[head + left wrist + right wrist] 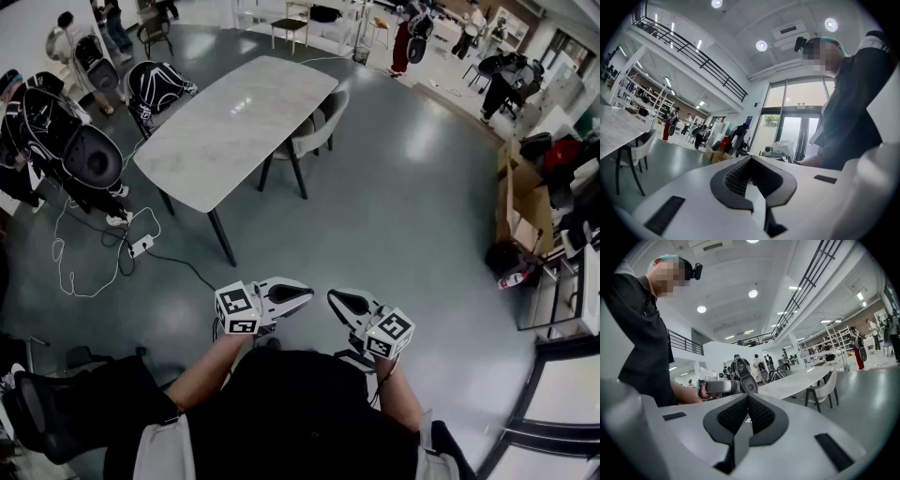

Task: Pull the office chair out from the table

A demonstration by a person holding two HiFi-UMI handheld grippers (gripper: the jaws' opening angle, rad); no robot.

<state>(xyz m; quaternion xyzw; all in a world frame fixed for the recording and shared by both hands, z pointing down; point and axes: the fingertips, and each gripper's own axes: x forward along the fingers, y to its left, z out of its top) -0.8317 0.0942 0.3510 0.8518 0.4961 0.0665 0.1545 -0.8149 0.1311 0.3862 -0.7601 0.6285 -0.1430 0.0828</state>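
Observation:
A pale shell chair [314, 131] on dark legs stands tucked against the far right side of the white marble table [234, 122]. It also shows in the left gripper view as the chair [635, 150] and in the right gripper view as the chair [825, 387] beside the table [797, 380]. Both grippers are held close to the person's body, well short of the table, tips turned toward each other. The left gripper [307, 298] [751, 161] is shut with nothing in it. The right gripper [331, 298] [747, 398] is likewise shut and holds nothing.
Black office chairs [89, 155] crowd the table's left side, with a power strip and cables [141, 246] on the floor below them. Cardboard boxes [525, 202] and clutter line the right wall. Another black chair [47, 412] sits at the lower left. People stand at the back.

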